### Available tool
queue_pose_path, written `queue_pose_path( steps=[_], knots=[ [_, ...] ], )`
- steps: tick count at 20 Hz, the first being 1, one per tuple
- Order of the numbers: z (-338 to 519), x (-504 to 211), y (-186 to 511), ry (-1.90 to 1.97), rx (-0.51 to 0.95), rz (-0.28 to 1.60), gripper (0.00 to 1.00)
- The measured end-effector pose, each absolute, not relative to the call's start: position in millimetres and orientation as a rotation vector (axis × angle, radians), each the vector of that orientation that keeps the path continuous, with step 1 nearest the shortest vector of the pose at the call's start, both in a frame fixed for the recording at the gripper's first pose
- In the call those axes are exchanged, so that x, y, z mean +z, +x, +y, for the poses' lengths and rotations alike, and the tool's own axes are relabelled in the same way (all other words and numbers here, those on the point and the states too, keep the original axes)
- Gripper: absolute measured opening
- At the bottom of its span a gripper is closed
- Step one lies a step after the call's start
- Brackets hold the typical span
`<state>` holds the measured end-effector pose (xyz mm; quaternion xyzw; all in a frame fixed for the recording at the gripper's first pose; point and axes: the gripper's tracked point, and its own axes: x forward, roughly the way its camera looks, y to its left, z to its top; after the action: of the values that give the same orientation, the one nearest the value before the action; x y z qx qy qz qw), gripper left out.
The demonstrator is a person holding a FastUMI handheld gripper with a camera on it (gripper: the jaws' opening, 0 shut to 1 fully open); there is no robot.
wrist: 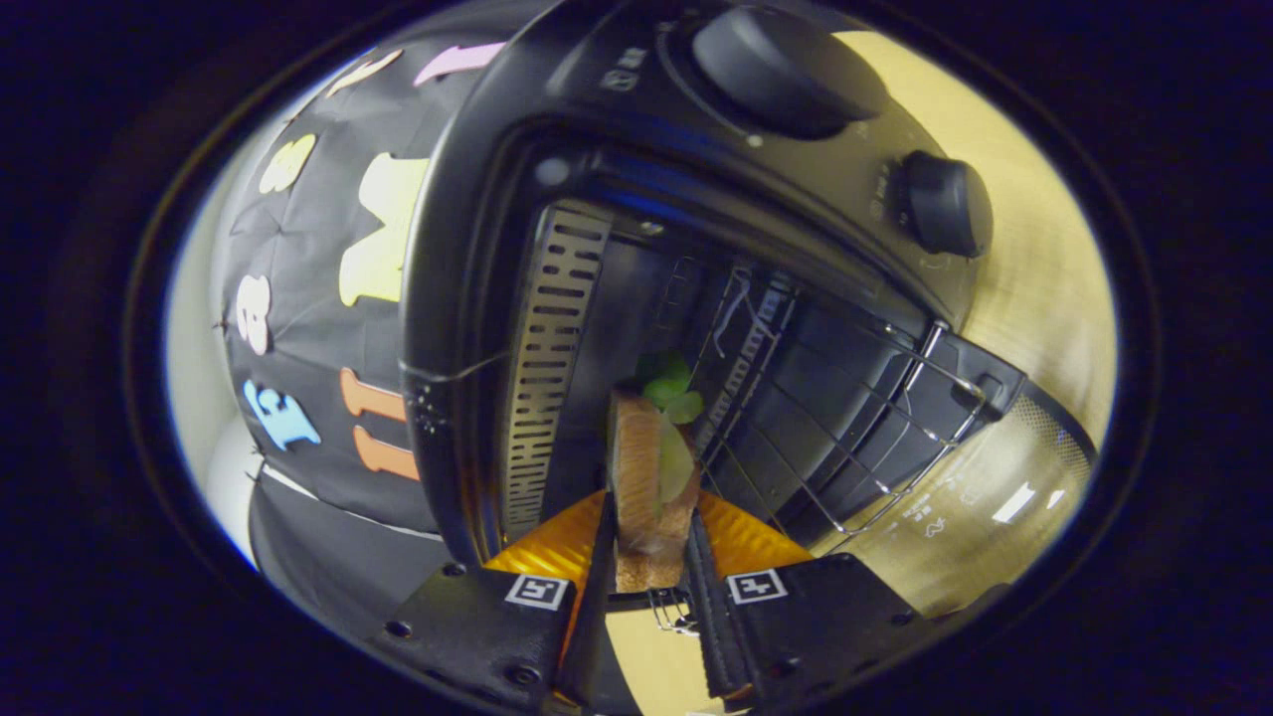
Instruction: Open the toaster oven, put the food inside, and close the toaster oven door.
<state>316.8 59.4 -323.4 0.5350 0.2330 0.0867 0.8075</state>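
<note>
Gripper, item 1: we log its 2 fingers clamped on a sandwich, 1 finger pressing each bread face, each finger body bearing a square marker.

Sandwich, item 2: 2 slices of browned bread held on edge, with green lettuce leaves sticking out of the far end. We place it at the mouth of the toaster oven, just past the front edge of the opening.

Toaster oven, item 3: black housing, seen rolled sideways in our view. We count 2 round knobs, the larger knob and the smaller knob, on its control panel. Its glass door hangs open, and pale wood tabletop shows past it. A wire rack sits in the cavity, reaching out toward the door. A slotted metal panel lines the inner wall beside the sandwich.
</note>
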Motion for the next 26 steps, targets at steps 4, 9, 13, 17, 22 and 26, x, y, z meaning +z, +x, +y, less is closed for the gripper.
queue_pose_path(
  steps=[4, 9, 13, 17, 22, 26],
  knots=[
    [67, -331, 312, 0.999, 0.177, 0.540, 0.58],
    [77, -343, 298, 0.832, 0.166, 0.621, 0.71],
    [82, -346, 275, 0.682, 0.155, 0.690, 0.92],
    [76, -331, 250, 0.555, 0.136, 0.688, 0.95],
    [70, -308, 195, 0.361, 0.124, 0.673, 0.98],
    [68, -290, 143, 0.204, 0.142, 0.655, 0.98]
  ],
)
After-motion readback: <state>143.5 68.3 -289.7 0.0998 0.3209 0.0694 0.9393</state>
